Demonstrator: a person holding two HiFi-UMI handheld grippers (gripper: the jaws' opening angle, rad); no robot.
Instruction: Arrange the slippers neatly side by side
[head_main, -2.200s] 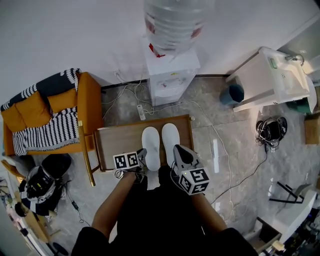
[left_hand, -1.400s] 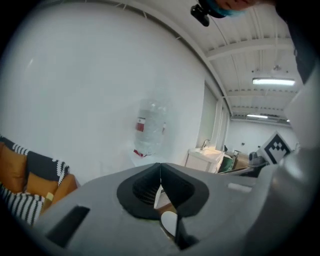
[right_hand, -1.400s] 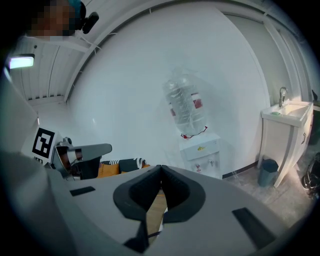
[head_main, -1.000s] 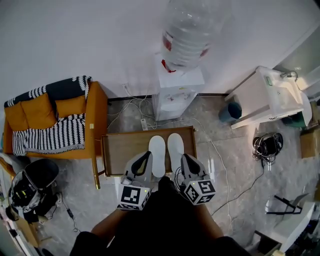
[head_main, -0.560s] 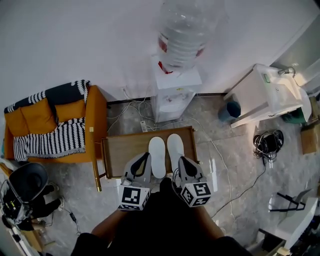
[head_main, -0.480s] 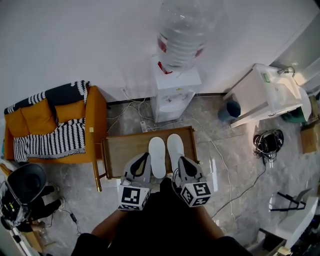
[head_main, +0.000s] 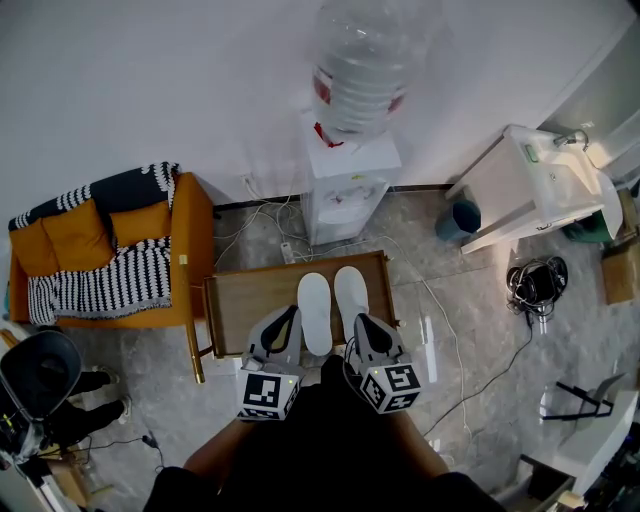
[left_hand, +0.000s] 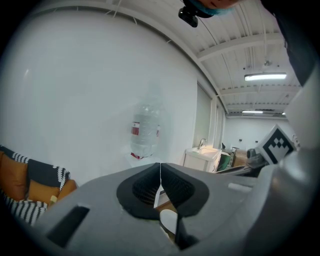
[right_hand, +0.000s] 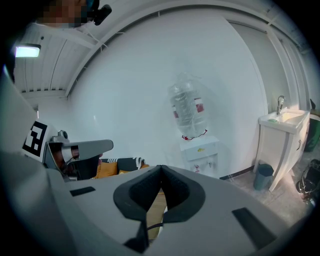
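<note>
Two white flat slippers, the left one (head_main: 314, 314) and the right one (head_main: 351, 299), lie side by side on a low brown wooden bench (head_main: 245, 298) with a raised rim. They are parallel and almost touching along their inner edges, with their toes toward the wall. They sit on the right half of the bench, and the right slipper is set slightly further toward the wall than the left.

The grey left gripper (head_main: 291, 312) is at the near end of the left slipper and the grey right gripper (head_main: 357, 321) at the near end of the right slipper. Each carries a cube with square markers toward the person. Whether either touches a slipper cannot be told from above. In the left gripper view the jaws meet tip to tip with nothing between them, and the right gripper view shows the same.

Beyond the bench a white water dispenser (head_main: 347, 180) with a large clear bottle (head_main: 365, 60) stands against the white wall, white cables (head_main: 262, 215) trailing on the grey marbled floor (head_main: 470, 300) beside it. To the left stands an orange armchair (head_main: 185, 245) with a black-and-white striped throw (head_main: 100, 285). To the right are a white washbasin cabinet (head_main: 525, 190) and a dark blue bin (head_main: 459, 220).
</note>
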